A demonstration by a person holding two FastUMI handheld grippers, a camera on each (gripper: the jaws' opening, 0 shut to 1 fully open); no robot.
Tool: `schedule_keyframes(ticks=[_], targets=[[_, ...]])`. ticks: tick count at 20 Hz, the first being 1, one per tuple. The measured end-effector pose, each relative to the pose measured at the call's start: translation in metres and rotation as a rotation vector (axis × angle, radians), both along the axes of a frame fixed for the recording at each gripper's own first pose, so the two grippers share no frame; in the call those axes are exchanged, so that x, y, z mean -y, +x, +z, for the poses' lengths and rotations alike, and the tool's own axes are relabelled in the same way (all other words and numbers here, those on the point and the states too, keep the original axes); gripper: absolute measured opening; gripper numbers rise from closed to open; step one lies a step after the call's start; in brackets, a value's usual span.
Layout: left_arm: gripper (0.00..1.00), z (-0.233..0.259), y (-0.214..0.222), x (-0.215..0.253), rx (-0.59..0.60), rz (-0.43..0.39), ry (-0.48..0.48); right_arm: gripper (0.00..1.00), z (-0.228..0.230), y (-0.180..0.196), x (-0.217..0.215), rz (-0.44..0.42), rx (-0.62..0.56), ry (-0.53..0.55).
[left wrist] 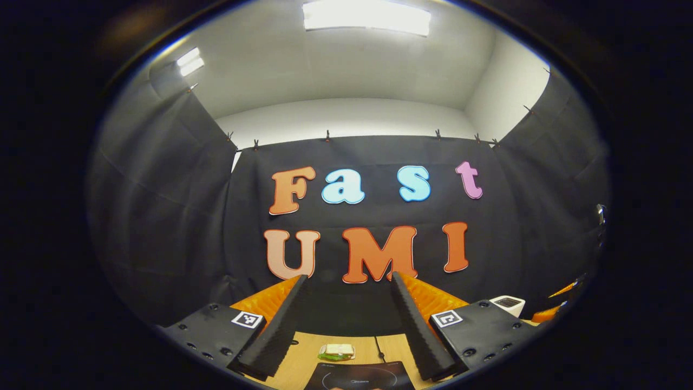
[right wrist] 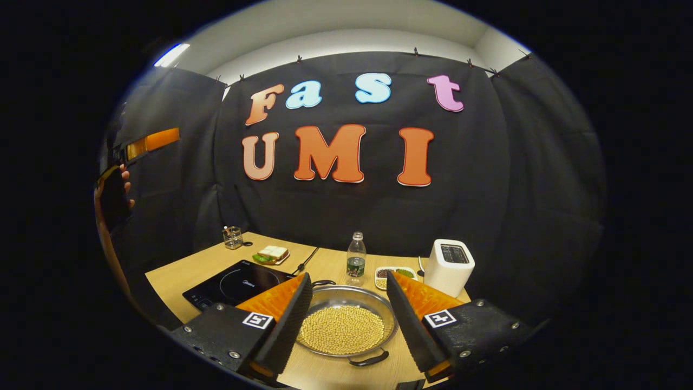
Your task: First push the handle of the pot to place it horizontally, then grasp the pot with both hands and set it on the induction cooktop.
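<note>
The pot (right wrist: 346,322) was a shallow steel pan filled with pale yellow beans, with a dark loop handle (right wrist: 370,359) at its near rim and another at the far rim. It sat toward the table's (right wrist: 178,273) near edge, just right of the induction cooktop (right wrist: 235,285). The right gripper (right wrist: 346,319) hung above it, fingers spread wide, touching nothing. The left gripper (left wrist: 349,319) was likewise released, held high over the cooktop. Bare wood lay between the pot and the bottle (right wrist: 355,259), dish (right wrist: 394,274) and toaster (right wrist: 449,267) along the far edge.

Wooden table (right wrist: 178,273) with cooktop (right wrist: 233,284), pot (right wrist: 346,325), toaster (right wrist: 448,267), bottle (right wrist: 355,260).
</note>
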State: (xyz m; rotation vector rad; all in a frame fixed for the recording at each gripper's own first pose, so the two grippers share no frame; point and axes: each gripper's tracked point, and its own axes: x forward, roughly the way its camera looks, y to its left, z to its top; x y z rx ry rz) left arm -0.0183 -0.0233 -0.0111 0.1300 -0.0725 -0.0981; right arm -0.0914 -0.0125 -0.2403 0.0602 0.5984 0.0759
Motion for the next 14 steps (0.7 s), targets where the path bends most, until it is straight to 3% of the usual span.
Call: schedule_keyframes(ticks=[7, 11, 14], targets=[[0.97, -0.017, -0.002, -0.004, -0.021, 0.027, 0.038, 0.72, -0.050, -0.025, -0.004, -0.013, -0.179, 0.061], [0.96, -0.022, -0.005, -0.014, -0.007, 0.050, 0.051, 0.54, -0.090, -0.040, -0.008, -0.025, -0.314, 0.101], [0.97, -0.024, -0.004, -0.019, -0.007, 0.062, 0.027, 0.33, -0.114, -0.052, -0.010, -0.063, -0.421, 0.158]])
